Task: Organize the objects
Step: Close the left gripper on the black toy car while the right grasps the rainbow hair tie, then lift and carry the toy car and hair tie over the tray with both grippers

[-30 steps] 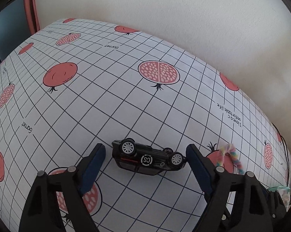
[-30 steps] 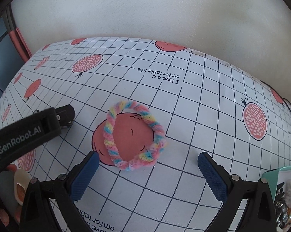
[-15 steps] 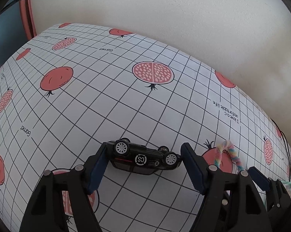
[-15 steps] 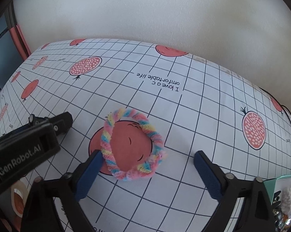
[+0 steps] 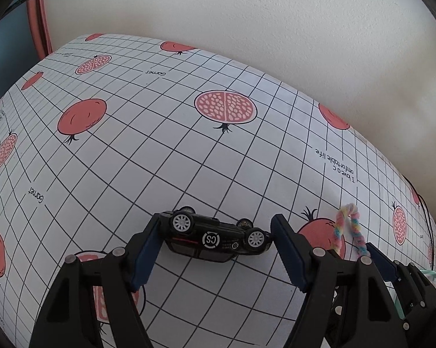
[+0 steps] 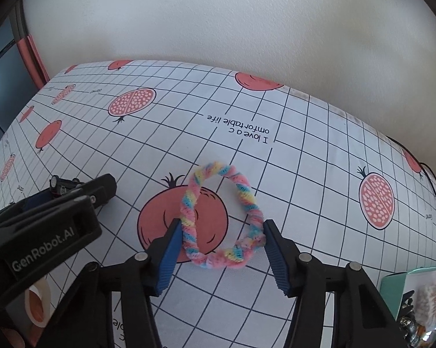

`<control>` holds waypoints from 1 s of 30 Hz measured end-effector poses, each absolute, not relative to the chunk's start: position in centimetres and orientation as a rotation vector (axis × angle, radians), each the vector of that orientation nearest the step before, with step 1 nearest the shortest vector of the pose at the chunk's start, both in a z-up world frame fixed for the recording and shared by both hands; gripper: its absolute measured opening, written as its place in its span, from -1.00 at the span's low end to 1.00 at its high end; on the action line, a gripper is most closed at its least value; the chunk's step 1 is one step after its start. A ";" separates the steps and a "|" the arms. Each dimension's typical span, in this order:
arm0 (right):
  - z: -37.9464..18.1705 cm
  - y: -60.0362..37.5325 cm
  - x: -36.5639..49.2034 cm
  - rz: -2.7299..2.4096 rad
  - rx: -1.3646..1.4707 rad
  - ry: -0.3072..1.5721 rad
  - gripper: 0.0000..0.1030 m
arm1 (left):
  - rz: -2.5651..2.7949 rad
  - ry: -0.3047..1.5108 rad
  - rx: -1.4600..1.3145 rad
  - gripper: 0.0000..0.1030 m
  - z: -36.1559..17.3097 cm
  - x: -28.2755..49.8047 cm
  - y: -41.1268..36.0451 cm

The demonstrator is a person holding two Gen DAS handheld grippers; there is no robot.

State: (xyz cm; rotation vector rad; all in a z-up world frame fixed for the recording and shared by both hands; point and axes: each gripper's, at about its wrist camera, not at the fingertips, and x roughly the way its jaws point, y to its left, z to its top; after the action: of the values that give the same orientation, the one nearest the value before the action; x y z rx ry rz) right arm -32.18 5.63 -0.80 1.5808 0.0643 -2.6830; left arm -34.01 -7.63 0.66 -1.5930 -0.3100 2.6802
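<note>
Counter (image 5: 189, 150) under a grid cloth with pomegranate prints, against a pale wall.

Left tool (image 5: 215, 239): clamped lengthwise on the toy car (image 5: 215, 236), pads touching nose and tail. Car black, upside down, wheels up, round "CS" badge on the side, resting on the cloth or just clear of it, can't tell which. Best to lift straight up, squeeze steady; ends are hard and slick, so risk of pivoting out if tilted.

Right tool (image 6: 221, 242): clamped on the fuzzy ring (image 6: 222, 217), pads pressing both sides of the near half. Ring twisted from pink, yellow and blue pipe cleaner, far side standing up off a printed pomegranate. Soft, squashes easily, so light grip only; overclamp likely deforms the loop.

Both sit close together, so worth lifting apart to avoid a tool clash.
</note>
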 end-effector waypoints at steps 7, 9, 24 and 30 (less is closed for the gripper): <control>0.1 6.4 -31.6 -2.693 1.579 0.051 0.12 | 2.655 -0.327 -1.592 0.47 0.9 -34.0 -7.1; 0.6 6.6 -31.2 -2.702 1.574 0.059 0.12 | 2.651 -0.334 -1.592 0.47 1.1 -34.0 -6.9; 4.3 11.1 -24.5 -2.775 1.578 0.002 0.12 | 2.617 -0.287 -1.520 0.47 6.4 -30.7 -3.0; 6.0 13.4 -21.1 -2.814 1.547 -0.060 0.12 | 2.604 -0.172 -1.507 0.47 8.1 -28.2 -0.7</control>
State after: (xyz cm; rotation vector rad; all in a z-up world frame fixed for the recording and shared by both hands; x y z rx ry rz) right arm -21.08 13.39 6.02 1.5474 -0.0601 -2.8142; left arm -28.24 -0.70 8.06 -1.5066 -0.1722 2.6038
